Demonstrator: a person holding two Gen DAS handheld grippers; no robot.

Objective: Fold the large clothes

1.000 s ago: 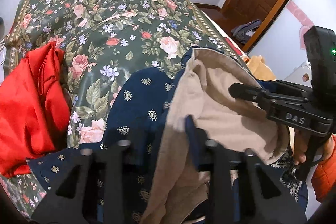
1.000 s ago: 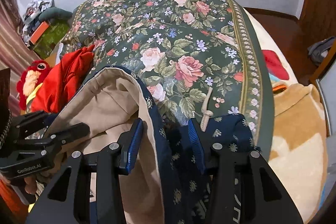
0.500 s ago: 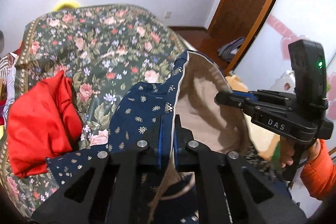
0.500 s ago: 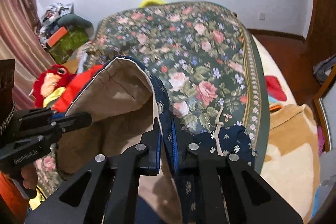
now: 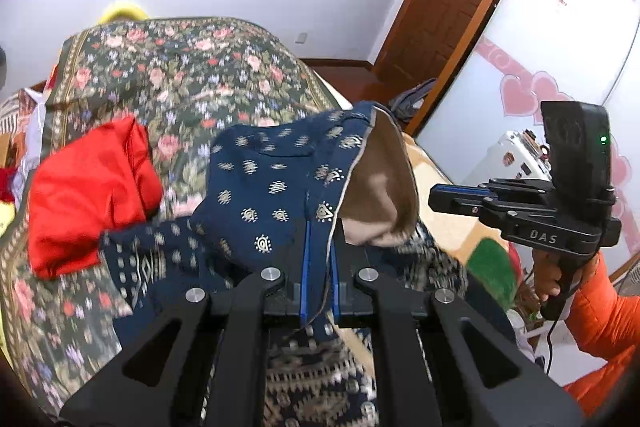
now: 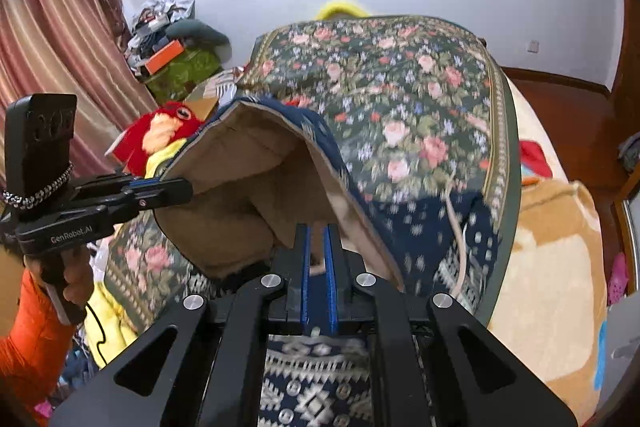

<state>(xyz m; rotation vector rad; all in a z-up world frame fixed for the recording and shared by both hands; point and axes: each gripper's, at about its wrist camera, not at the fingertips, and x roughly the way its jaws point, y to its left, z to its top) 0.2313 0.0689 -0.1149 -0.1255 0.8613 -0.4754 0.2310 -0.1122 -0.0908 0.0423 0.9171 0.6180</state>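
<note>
- My left fingers (image 5: 319,259) angle downward, pinched tight on the edge of the navy garment (image 5: 276,183).
- My right fingers (image 6: 319,255) tilt down likewise, clamped on its tan-lined edge.
- The garment hangs between them above the bed's (image 6: 420,99) near edge, its lower part draping onto the bedspread beside a red cloth (image 5: 88,191).
</note>
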